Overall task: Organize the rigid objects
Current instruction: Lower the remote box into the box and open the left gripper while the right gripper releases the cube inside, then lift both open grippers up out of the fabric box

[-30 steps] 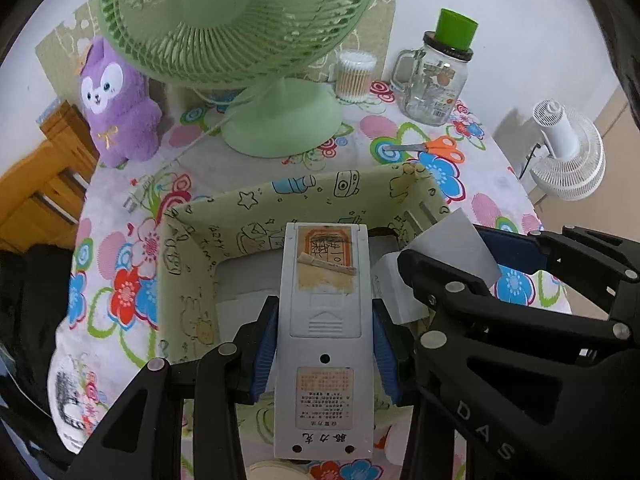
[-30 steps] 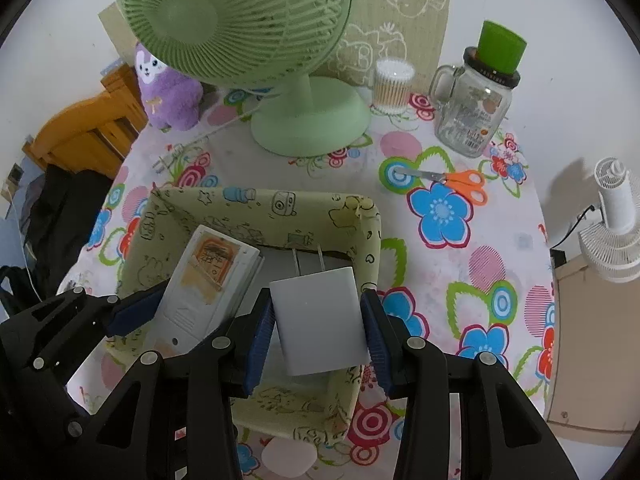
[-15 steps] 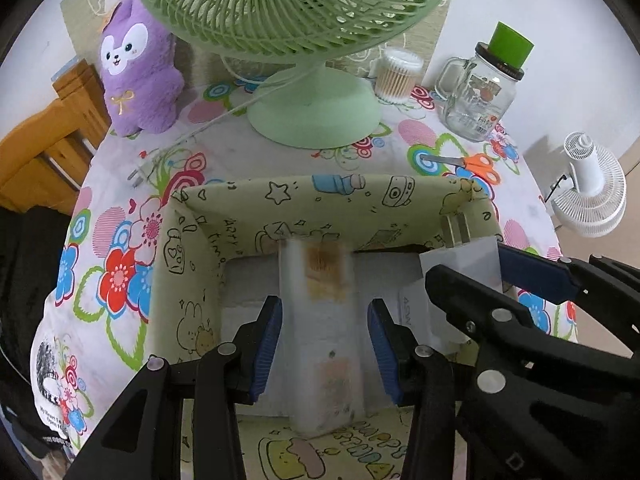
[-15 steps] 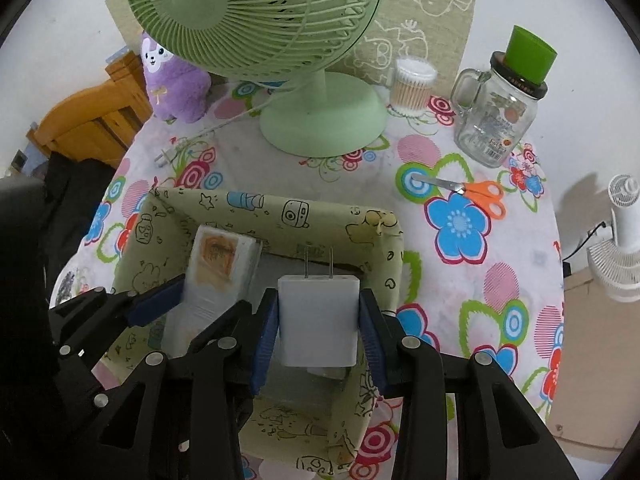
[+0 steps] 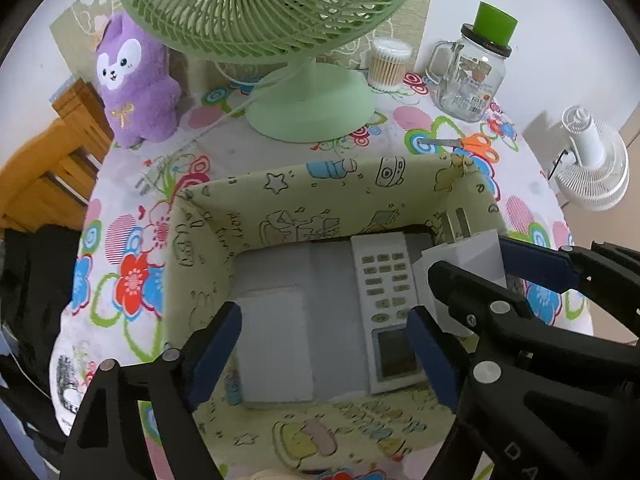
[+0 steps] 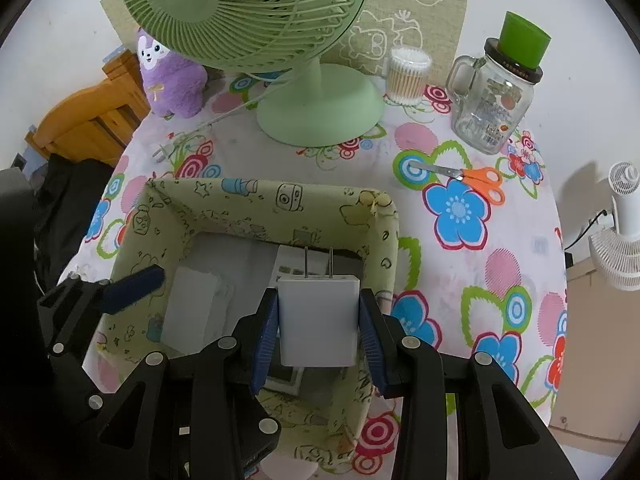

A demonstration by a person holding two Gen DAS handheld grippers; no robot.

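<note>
The right gripper [image 6: 319,322] pinches a white charger plug [image 6: 318,320] between its blue pads, prongs pointing away, above the fabric box [image 6: 256,206]. "DA" shows on its black frame. The left gripper [image 5: 326,354] is spread with nothing between its fingers, over the box. A remote [image 5: 386,304] lies buttons-up inside, beside a white block [image 5: 276,344]. Beyond stands a green fan [image 6: 320,108].

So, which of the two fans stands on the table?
The green fan; its round base rests on the flowered tablecloth. The white fan stands beyond the table's edge.
</note>
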